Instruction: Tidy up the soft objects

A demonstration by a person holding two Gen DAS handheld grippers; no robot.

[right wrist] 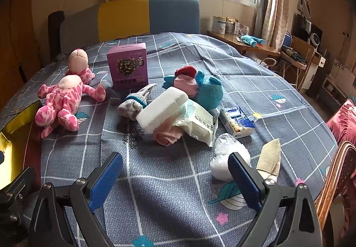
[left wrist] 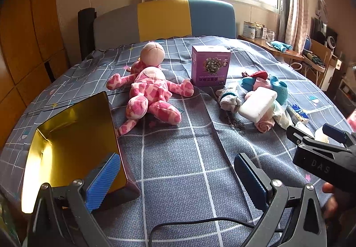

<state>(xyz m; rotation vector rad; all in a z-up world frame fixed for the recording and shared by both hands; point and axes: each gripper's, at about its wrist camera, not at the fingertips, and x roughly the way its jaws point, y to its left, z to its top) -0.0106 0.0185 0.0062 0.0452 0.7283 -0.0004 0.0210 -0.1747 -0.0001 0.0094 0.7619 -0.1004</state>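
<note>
A pink spotted plush toy (left wrist: 151,93) lies on the bed; it also shows in the right wrist view (right wrist: 64,100). To its right is a heap of soft things: a white foam block (right wrist: 162,109), a grey sock (right wrist: 133,105), a teal plush (right wrist: 209,93), a pink rolled cloth (right wrist: 165,135) and a tissue pack (right wrist: 198,124). A gold-lined open box (left wrist: 73,146) stands at the left, touching my left gripper's left finger. My left gripper (left wrist: 175,180) is open and empty. My right gripper (right wrist: 175,180) is open and empty above the sheet, short of the heap.
A purple carton (left wrist: 210,66) stands upright behind the plush toy. A blue-and-white packet (right wrist: 237,121), a clear plastic bag (right wrist: 229,151) and a beige cloth piece (right wrist: 270,158) lie at the right. A headboard (left wrist: 164,20) and a cluttered desk (left wrist: 278,46) are beyond.
</note>
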